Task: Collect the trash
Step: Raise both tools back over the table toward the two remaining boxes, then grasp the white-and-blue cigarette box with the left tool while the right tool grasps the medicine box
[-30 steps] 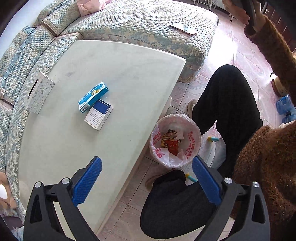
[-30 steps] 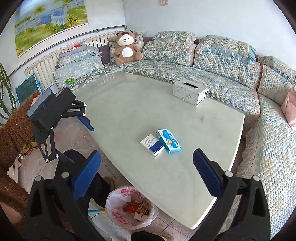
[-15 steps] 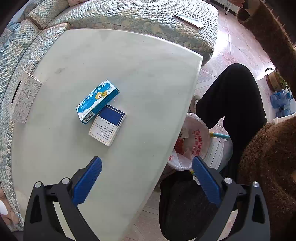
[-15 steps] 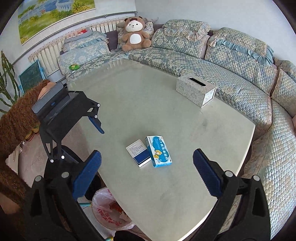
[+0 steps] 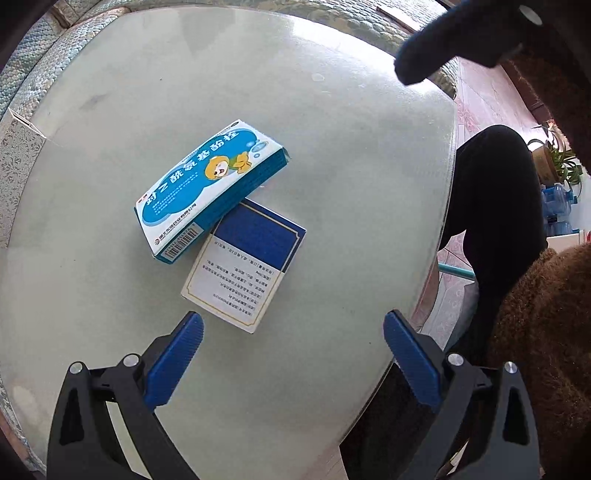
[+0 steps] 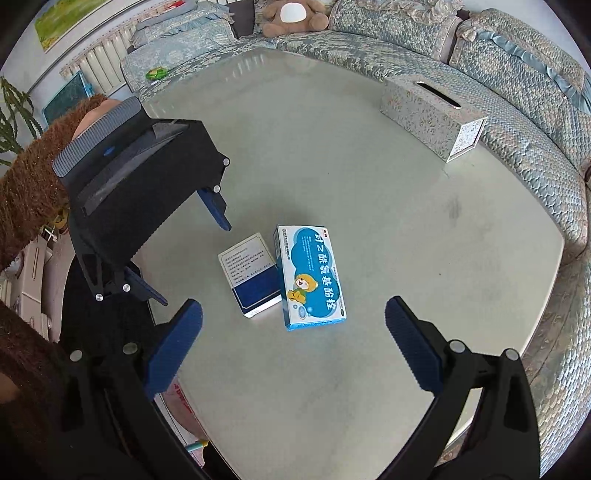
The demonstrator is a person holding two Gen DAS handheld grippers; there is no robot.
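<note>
1. Hovering over the pale table (image 5: 332, 155), the left gripper (image 5: 293, 345) has its blue pads spread wide and holds nothing; the white-and-navy box (image 5: 245, 267) lies flat just ahead of its left finger.
2. At the far left edge of the left wrist view, a patterned tissue box (image 5: 14, 166) stands on the table, well apart from the two cartons.
3. Toward the middle, the blue-and-white medicine box (image 5: 210, 188), printed with a cartoon bear, lies flat on the table; its long side touches the navy end of the white-and-navy box.
4. To the right of the table edge, a person's black trouser leg (image 5: 495, 192) and a brown fuzzy sleeve (image 5: 546, 332) show, with a potted plant (image 5: 550, 158) on the floor behind.
5. In the right wrist view, the left gripper (image 6: 192, 258) hangs at the left, above the table edge, beside the white-and-navy box (image 6: 251, 280).
6. The medicine box (image 6: 314, 280) lies just right of that carton, centred ahead of the right gripper (image 6: 293, 343), whose fingers stand wide apart and empty.
7. Further right, the tissue box (image 6: 432, 114) sits near the sofa (image 6: 535, 81), with a teddy bear (image 6: 291, 14) on the cushions at the top.
</note>
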